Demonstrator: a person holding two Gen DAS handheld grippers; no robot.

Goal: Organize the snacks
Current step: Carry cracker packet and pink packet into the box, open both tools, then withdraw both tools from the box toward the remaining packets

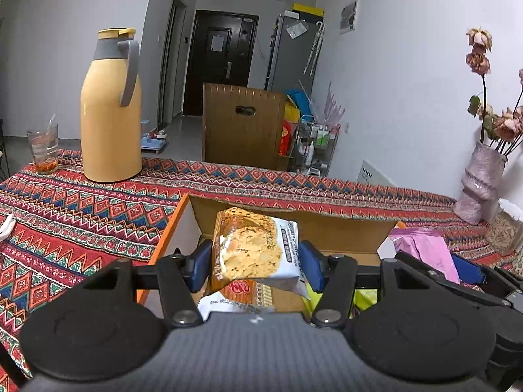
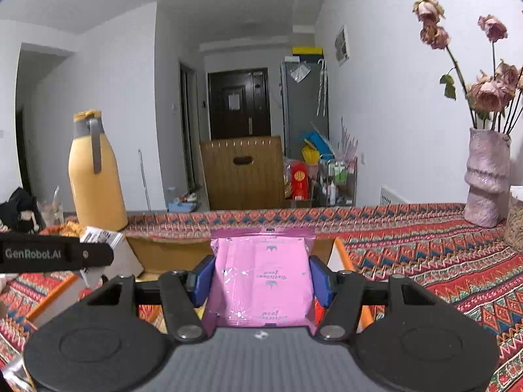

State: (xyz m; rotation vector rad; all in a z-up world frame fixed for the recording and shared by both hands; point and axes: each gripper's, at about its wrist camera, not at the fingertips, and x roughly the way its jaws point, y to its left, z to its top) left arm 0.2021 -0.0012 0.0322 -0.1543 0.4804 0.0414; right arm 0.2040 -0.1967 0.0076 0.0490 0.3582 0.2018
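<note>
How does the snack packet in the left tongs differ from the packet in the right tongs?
Colour: the cookie packet is white and orange with a cookie photo; the pink packet is plain pink with small print.
Pose: the cookie packet sits tilted between the pads; the pink packet sits straight.
Shared: each is clamped at its sides by blue pads, in the left tongs and right tongs, above the open cardboard box.

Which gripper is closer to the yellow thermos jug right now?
Left. The left gripper, shut on a cookie packet, is over the cardboard box on the yellow thermos jug's side. The right gripper, holding a pink packet, is on the vase side, farther off.
</note>
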